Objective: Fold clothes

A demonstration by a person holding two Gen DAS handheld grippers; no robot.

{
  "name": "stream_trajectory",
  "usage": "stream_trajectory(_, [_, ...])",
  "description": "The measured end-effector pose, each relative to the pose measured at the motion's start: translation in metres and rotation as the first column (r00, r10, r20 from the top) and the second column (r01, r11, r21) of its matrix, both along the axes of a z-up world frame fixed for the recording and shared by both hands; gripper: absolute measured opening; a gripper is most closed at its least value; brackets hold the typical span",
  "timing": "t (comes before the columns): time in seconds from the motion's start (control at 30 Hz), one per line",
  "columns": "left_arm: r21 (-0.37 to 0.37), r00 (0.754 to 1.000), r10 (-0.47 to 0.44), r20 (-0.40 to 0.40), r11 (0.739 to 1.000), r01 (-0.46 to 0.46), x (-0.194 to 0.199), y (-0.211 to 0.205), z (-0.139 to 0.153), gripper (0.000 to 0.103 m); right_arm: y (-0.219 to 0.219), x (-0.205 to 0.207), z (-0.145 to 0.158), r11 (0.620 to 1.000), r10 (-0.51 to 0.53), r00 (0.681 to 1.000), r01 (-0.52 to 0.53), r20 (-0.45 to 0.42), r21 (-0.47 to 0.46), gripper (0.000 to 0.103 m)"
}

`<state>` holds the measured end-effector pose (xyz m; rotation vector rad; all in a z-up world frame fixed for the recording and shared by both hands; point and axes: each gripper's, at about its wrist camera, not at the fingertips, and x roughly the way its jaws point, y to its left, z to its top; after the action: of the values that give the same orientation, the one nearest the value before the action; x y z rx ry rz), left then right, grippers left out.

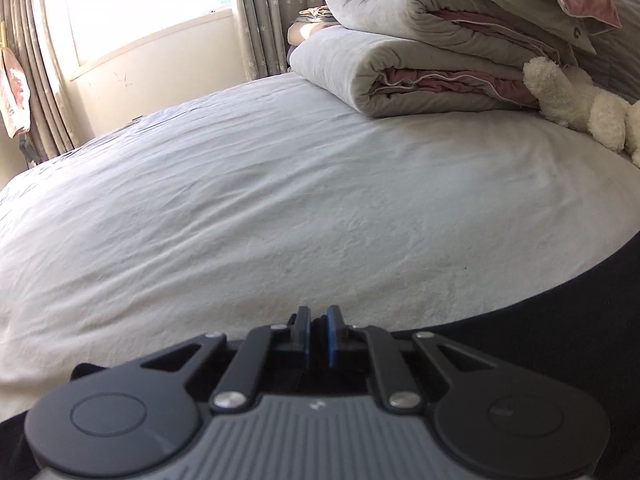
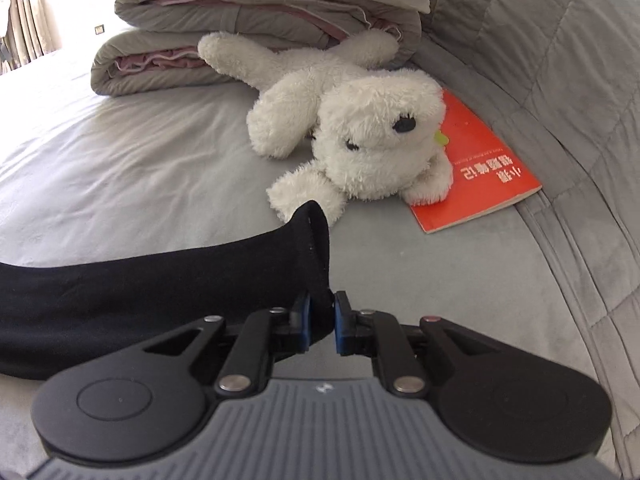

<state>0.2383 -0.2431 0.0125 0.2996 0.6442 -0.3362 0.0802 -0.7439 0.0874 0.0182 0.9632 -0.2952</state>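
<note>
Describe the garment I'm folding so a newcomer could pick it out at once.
On the pale bed sheet, below the folded grey quilts and white plush dog, lies the black garment. It is the only dark item, pinched by the right gripper.

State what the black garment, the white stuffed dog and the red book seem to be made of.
Black garment: soft matte knit, probably; stitched hem, limp drape.
White stuffed dog: fluffy plush; shaggy pile.
Red book: paper with smooth cover; thin, flat edge.

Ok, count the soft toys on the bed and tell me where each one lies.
1. The white plush dog lies against the folded quilts, its head partly on the red book. Others may hide behind the bedding.
</note>
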Motion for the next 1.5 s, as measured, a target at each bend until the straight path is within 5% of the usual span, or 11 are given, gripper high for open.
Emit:
stream_trajectory(0.07, [0.018,1.0,0.009,0.011,1.0,-0.009,-0.002,-0.005,-0.002,0.009,0.001,0.011,-0.017,0.999,-0.026,0.997,0.022,-0.075,-0.048,0.015])
stream_trajectory(0.17, [0.013,1.0,0.029,0.004,0.999,-0.029,-0.001,-0.006,-0.001,0.009,0.003,0.01,-0.021,0.981,-0.085,0.996,0.077,-0.04,-0.178,0.028])
stream_trajectory(0.27, [-0.004,1.0,0.031,-0.003,1.0,-0.031,0.001,-0.003,-0.001,0.01,0.006,-0.009,0.001,0.992,-0.096,0.992,0.102,0.084,-0.075,0.03])
stream_trajectory(0.4, [-0.052,0.999,0.043,-0.015,0.998,-0.044,-0.005,0.004,0.008,0.01,0.057,-0.013,0.003,0.991,0.133,0.99,-0.133,0.042,-0.002,0.03])
stream_trajectory(0.67, [-0.17,0.995,0.053,-0.085,0.983,-0.067,-0.035,0.054,0.031,0.011,0.195,0.002,-0.024,0.884,0.443,0.893,-0.45,0.076,0.127,0.03])
stream_trajectory(0.83, [-0.182,0.989,0.083,-0.126,0.978,-0.105,-0.045,0.103,0.032,0.011,0.205,0.008,-0.047,0.899,0.425,0.905,-0.424,0.013,0.111,0.031])
stream_trajectory(0.93, [-0.191,0.984,0.105,-0.141,0.973,-0.131,-0.057,0.135,0.035,0.014,0.202,0.002,-0.029,0.931,0.355,0.934,-0.357,0.028,0.082,0.032])
stream_trajectory(1.1, [-0.187,0.973,0.157,-0.168,0.964,-0.188,-0.081,0.183,0.039,0.016,0.243,0.0,-0.018,0.862,0.467,0.874,-0.483,0.133,0.151,0.033])
stream_trajectory(1.23, [-0.17,0.965,0.162,-0.204,0.965,-0.198,-0.108,0.208,0.037,0.02,0.273,0.001,-0.046,0.853,0.501,0.864,-0.501,0.045,0.146,0.033])
stream_trajectory(1.37, [-0.159,0.959,0.16,-0.233,0.967,-0.2,-0.138,0.225,0.029,0.026,0.261,-0.008,-0.036,0.879,0.45,0.893,-0.442,-0.002,0.179,0.033])
stream_trajectory(1.5, [-0.148,0.952,0.159,-0.261,0.968,-0.202,-0.168,0.242,0.021,0.03,0.264,-0.013,-0.016,0.898,0.411,0.909,-0.416,0.065,0.142,0.039])
